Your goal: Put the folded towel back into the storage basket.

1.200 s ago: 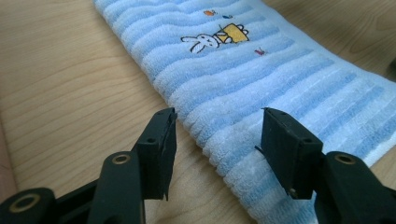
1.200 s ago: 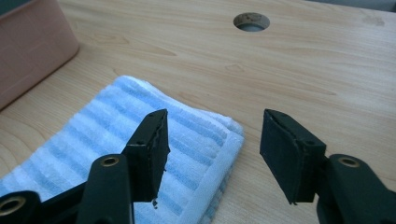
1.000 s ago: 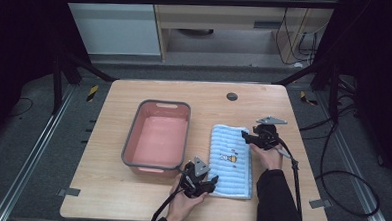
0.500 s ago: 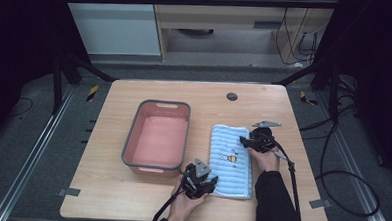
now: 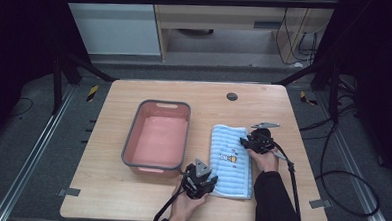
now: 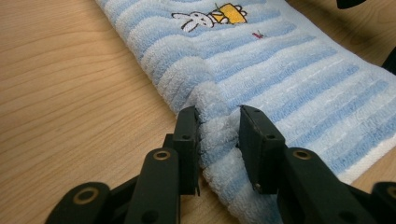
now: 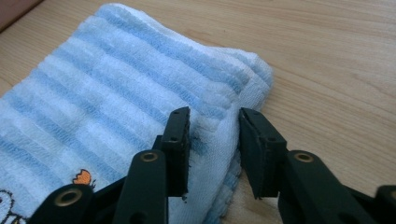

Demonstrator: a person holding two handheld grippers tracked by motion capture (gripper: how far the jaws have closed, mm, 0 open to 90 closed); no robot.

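Note:
A blue-and-white striped towel (image 5: 230,159) with a small cartoon print lies folded on the wooden table (image 5: 130,192), right of a pink basin (image 5: 157,104). My left gripper (image 5: 211,183) sits at the towel's near left corner. In the left gripper view its jaws have just been closing, and the left gripper (image 6: 217,116) pinches a raised ridge of the towel (image 6: 280,60). My right gripper (image 5: 244,141) is at the towel's far right edge. Its jaws have also just been closing, and the right gripper (image 7: 214,116) squeezes a bunched fold of the towel (image 7: 116,79).
The pink basin stands empty just left of the towel, its near right corner close to my left gripper. A small black round disc (image 5: 231,96) sits in the tabletop at the back. Cables trail from both grippers toward the near table edge.
The right gripper has edged slightly nearer, down onto the towel's edge. The left hand has stayed where it was.

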